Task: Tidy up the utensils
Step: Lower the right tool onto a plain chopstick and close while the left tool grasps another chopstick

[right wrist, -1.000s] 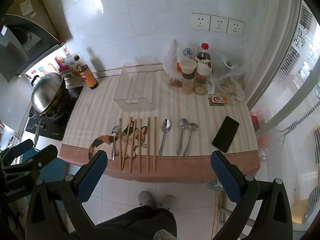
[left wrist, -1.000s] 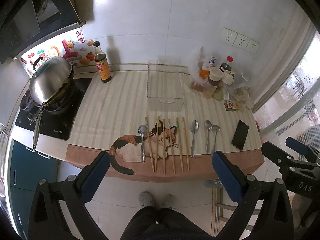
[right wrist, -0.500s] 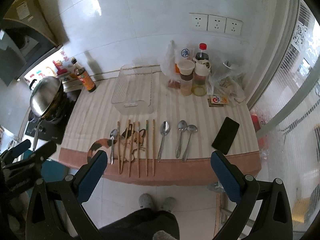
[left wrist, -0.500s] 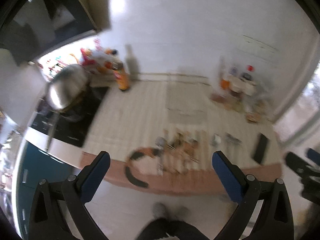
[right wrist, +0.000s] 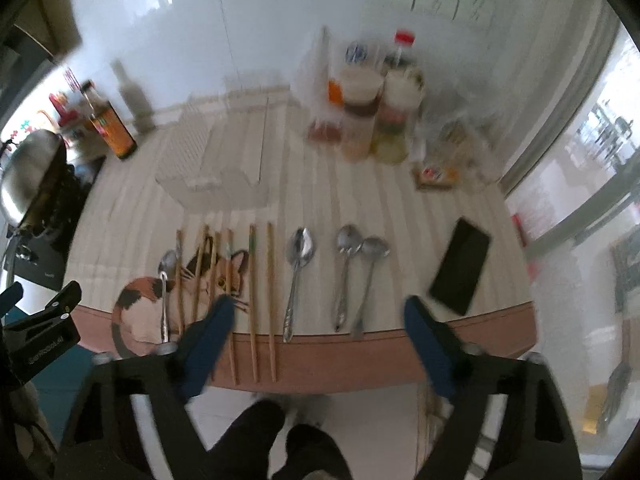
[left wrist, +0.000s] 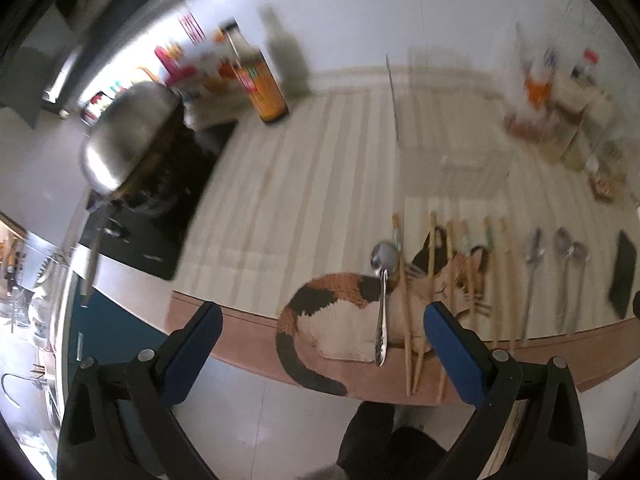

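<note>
Several wooden chopsticks (right wrist: 252,292) lie in a row on the cat print of the striped cloth (right wrist: 360,200). One spoon (left wrist: 382,292) lies left of them, and three more spoons (right wrist: 298,276) lie to their right. Behind the row stands a clear plastic tray (right wrist: 224,160) with nothing visible inside. My left gripper (left wrist: 324,344) hangs open over the counter's front edge, near the left spoon (right wrist: 164,292) and holding nothing. My right gripper (right wrist: 318,340) hovers before the right-hand spoons, its jaws closing with nothing between them.
A black phone (right wrist: 460,268) lies at the right end of the counter. Jars and bottles (right wrist: 360,112) crowd the back right. A sauce bottle (left wrist: 260,80) and a steel wok (left wrist: 128,136) on a stove stand at the left. The person's legs (right wrist: 280,440) are below.
Both grippers have dropped toward the counter, so the utensils look larger. The right jaws stand narrower than before. The left view has swung left and is blurred.
</note>
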A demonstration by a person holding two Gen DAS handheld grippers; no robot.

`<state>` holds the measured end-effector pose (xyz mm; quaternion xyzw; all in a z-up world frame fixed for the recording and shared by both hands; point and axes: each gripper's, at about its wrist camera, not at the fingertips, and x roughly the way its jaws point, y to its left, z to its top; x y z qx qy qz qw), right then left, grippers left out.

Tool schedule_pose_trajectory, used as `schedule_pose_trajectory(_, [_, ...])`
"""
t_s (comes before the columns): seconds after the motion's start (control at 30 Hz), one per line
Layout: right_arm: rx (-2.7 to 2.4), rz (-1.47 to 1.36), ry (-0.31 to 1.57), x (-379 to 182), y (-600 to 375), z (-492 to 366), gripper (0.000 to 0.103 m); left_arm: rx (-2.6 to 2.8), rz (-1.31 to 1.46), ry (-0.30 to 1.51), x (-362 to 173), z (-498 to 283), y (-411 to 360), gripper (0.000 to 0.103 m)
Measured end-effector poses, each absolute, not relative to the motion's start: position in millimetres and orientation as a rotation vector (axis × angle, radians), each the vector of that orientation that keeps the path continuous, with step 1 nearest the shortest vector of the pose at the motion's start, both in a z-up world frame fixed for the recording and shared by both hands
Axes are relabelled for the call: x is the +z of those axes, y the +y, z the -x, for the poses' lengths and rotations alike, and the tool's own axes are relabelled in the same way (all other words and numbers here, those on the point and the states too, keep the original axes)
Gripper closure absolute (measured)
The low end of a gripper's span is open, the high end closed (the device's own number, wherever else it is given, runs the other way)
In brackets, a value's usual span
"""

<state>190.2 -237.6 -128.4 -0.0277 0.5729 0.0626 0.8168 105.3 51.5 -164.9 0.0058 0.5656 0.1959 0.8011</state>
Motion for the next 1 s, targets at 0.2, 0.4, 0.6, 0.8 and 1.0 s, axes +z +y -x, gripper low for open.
schedule_pose_trajectory(0.2, [0.144,-0.030,1.358,-198.5,-222.1,-210.7,0.061,0.323,0.110,1.393,-235.4,-135.9,74.3,0.034])
schedule_pose_trajectory(0.4, [0.150,-0.063,1.450,-241.6,-201.6,-229.2,0.063,0.237,0.204,1.507,-285.2,-151.3,76.8,0.049])
schedule_pose_trajectory(0.6, [0.146,-0.090,1.511,-278.5,-186.9,-248.1,0.078,0.125,0.269,1.537,-299.1,-154.9,53.1,0.079])
schedule_pose_trajectory(0.8, [0.135,-0.020,1.539,-305.6,-170.7,-259.1,0.080,0.086,0.277,1.550,-302.0,-163.4,26.9,0.079])
schedule_pose_trajectory(1.0, [0.103,0.049,1.584,-327.4,-165.1,-256.4,0.096,0.097,0.236,1.559,-300.3,-167.8,4.4,0.079])
